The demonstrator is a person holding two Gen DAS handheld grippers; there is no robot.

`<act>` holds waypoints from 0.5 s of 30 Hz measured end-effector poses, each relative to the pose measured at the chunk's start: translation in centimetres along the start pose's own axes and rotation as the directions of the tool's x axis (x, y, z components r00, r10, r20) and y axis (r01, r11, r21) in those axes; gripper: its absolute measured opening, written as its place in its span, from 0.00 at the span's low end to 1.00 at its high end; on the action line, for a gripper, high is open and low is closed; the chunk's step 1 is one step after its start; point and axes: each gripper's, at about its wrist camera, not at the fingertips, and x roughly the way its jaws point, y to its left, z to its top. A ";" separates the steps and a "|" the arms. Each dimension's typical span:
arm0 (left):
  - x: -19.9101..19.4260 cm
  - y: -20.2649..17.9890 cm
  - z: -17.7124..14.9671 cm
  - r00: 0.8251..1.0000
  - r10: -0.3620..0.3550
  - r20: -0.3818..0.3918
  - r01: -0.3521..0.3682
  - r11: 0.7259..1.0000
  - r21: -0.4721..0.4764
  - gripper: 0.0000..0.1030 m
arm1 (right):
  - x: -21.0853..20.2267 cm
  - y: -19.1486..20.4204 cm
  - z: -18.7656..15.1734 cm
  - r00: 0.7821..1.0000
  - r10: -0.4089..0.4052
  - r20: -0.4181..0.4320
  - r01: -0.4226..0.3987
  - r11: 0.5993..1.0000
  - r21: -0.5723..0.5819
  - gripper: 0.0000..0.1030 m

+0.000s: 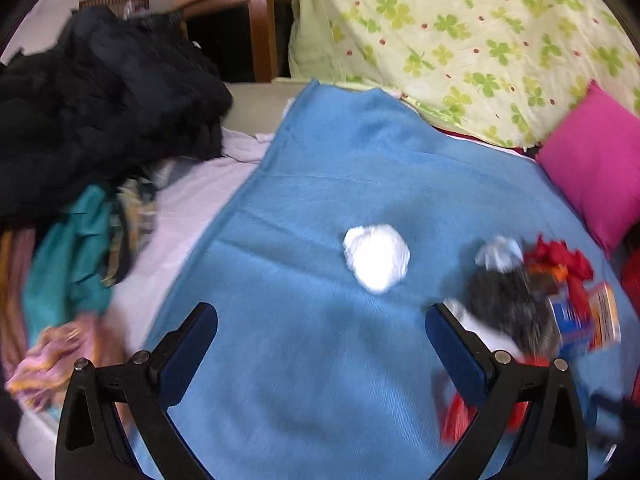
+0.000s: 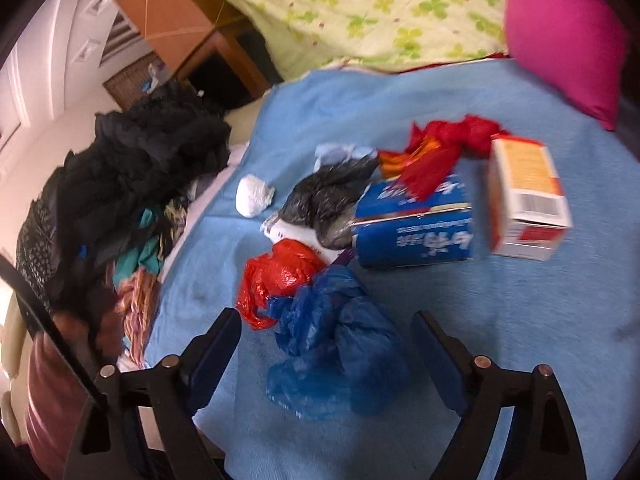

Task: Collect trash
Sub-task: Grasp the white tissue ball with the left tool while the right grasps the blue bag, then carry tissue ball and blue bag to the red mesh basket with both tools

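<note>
Both grippers gaping wide: left gripper (image 1: 322, 338) facing white wad (image 1: 376, 258) at 12 o'clock, right gripper (image 2: 326, 346) straddling blue bag (image 2: 336, 344); boxes, red bags crowding beyond.

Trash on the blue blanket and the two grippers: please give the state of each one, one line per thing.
left gripper: open, empty, over the blue blanket.
right gripper: open, blue plastic bag lies between its fingers, ungripped.
white paper ball: crumpled, lying alone.
red plastic bag: crumpled, touching the blue one.
blue carton: on its side.
orange-and-white box: tilted, closed.
</note>
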 end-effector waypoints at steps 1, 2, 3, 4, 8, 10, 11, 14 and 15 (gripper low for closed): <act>1.2 -0.2 0.6 1.000 -0.014 -0.016 0.014 1.000 -0.013 1.00 | 0.7 0.2 0.0 1.000 -0.018 -0.014 0.018 1.000 -0.012 0.80; 2.3 -0.4 1.1 0.999 -0.026 -0.029 0.025 0.999 -0.026 1.00 | 1.3 0.2 0.0 0.999 -0.028 -0.028 0.027 0.999 -0.020 0.78; 3.6 -0.6 1.7 0.998 -0.038 -0.041 0.037 0.999 -0.038 1.00 | 1.8 0.2 0.0 0.999 -0.026 -0.041 0.026 0.999 -0.022 0.73; 5.0 -1.0 2.2 0.997 -0.049 -0.055 0.046 0.998 -0.049 1.00 | 2.4 0.1 -0.1 0.998 -0.031 -0.053 0.030 0.999 -0.022 0.64; 9.2 -2.1 3.0 0.993 -0.058 -0.103 0.049 0.995 -0.089 0.96 | 3.2 -0.2 -0.3 0.997 -0.021 -0.072 0.020 1.000 -0.018 0.58; 10.6 -2.5 2.9 0.988 -0.067 -0.140 0.054 0.994 -0.091 0.75 | 2.8 -0.1 -0.3 0.998 -0.019 -0.058 0.017 0.999 -0.031 0.53; 11.3 -2.6 2.8 0.982 -0.084 -0.168 0.068 0.993 -0.098 0.50 | 2.5 0.0 -0.3 0.998 -0.016 -0.053 0.015 0.999 -0.034 0.52; 10.9 -2.4 2.4 0.982 -0.108 -0.154 0.090 0.989 -0.120 0.40 | 1.8 -0.3 -0.2 0.999 -0.001 -0.052 -0.001 1.000 -0.025 0.49; 10.4 -2.3 2.3 0.983 -0.111 -0.147 0.094 0.988 -0.119 0.38 | 1.4 -0.4 -0.2 0.999 0.006 -0.052 -0.007 1.000 -0.020 0.49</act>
